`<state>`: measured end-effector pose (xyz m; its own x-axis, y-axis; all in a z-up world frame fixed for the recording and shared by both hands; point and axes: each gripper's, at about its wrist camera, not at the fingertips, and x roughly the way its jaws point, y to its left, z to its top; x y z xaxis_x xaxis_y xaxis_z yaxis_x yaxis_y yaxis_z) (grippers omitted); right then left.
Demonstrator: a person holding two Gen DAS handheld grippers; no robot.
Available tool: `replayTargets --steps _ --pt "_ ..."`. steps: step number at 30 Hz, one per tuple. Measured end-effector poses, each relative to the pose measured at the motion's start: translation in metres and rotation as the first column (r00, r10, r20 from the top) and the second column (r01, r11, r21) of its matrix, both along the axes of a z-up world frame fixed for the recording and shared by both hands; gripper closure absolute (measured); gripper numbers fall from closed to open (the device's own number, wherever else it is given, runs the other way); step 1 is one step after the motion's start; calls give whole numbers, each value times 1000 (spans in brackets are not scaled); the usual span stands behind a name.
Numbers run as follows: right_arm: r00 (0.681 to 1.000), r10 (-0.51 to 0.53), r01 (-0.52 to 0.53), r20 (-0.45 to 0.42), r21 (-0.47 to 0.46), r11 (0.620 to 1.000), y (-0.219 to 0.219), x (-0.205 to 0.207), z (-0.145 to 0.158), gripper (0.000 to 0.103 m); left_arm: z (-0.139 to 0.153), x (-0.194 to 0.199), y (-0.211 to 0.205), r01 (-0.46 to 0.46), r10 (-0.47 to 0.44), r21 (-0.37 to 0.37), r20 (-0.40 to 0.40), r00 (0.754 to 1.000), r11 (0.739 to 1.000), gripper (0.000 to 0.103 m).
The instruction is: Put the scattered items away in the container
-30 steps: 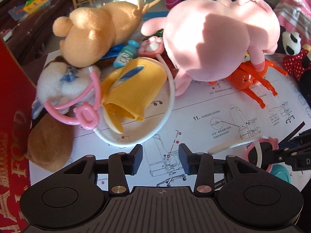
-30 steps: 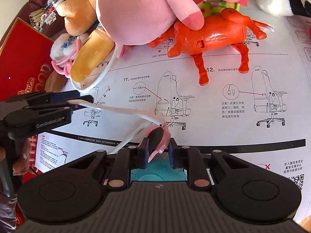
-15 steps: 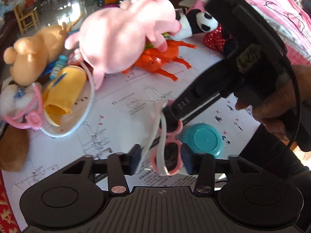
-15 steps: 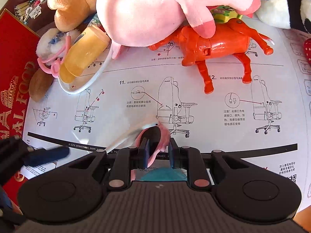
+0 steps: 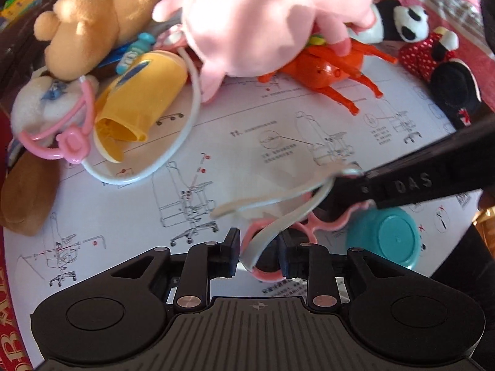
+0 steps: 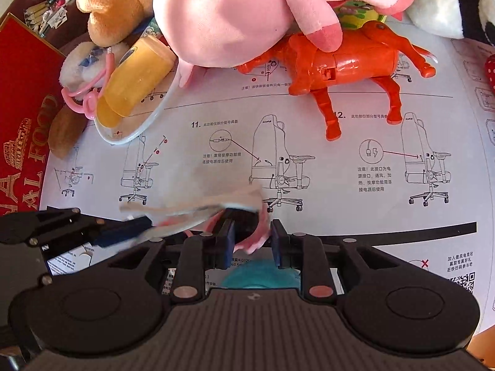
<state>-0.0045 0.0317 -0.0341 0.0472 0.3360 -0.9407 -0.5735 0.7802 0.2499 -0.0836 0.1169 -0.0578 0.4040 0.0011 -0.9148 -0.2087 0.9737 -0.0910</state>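
A pink toy stethoscope piece with grey-white tubing (image 5: pixel 278 213) sits between the two grippers. My left gripper (image 5: pixel 259 255) is closed around its pink ring and tube. My right gripper (image 6: pixel 251 241) has widened around the pink and black part (image 6: pixel 247 216); it reaches in from the right in the left wrist view (image 5: pixel 402 182). A teal bowl (image 5: pixel 386 235) lies upside down beside it. Scattered toys beyond: a pink plush pig (image 5: pixel 272 15), an orange plastic horse (image 6: pixel 346 65), a yellow cup (image 5: pixel 139 99) on a white plate (image 5: pixel 173 151).
A red box (image 6: pixel 21 117) stands at the left edge. Tan plush animals (image 5: pixel 89 21), a white plush with another pink stethoscope (image 5: pixel 68 136), a panda (image 5: pixel 399 21) and a red dotted plush (image 5: pixel 433 52) ring the white instruction sheet (image 6: pixel 340 160).
My left gripper has swung back and closed onto the stethoscope's ring and tube. My right gripper's jaws have opened wider around it.
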Motion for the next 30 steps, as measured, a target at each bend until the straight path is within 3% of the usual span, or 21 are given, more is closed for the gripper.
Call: replayTargets --steps 4,7,10,16,20,23,26,30 --pt "1000 9 -9 -10 2 1000 -4 0 -5 73 -3 4 20 -70 69 -53 -9 998 996 81" --pt "1000 25 -25 4 17 1000 -4 -2 -4 69 -3 9 18 -63 62 -23 -11 998 998 81" --pt "993 70 -70 100 4 998 -2 -8 2 66 -2 15 6 4 -4 28 -10 1000 1000 79" --pt "928 215 -222 305 -15 975 15 -25 13 66 -4 25 -10 120 -119 93 -12 993 988 78" --pt "932 206 -216 297 0 976 14 -14 10 68 -3 29 -4 152 -152 80 -7 988 985 79" --pt "938 189 -209 291 36 977 7 -9 14 66 -5 32 8 154 -154 13 -14 988 988 83" --pt "913 199 -232 355 52 971 4 -7 20 61 -5 34 20 158 -158 -44 -15 987 987 84" --pt "871 236 -294 432 74 953 4 -7 29 57 -4 37 22 194 -195 -45 -31 980 980 84"
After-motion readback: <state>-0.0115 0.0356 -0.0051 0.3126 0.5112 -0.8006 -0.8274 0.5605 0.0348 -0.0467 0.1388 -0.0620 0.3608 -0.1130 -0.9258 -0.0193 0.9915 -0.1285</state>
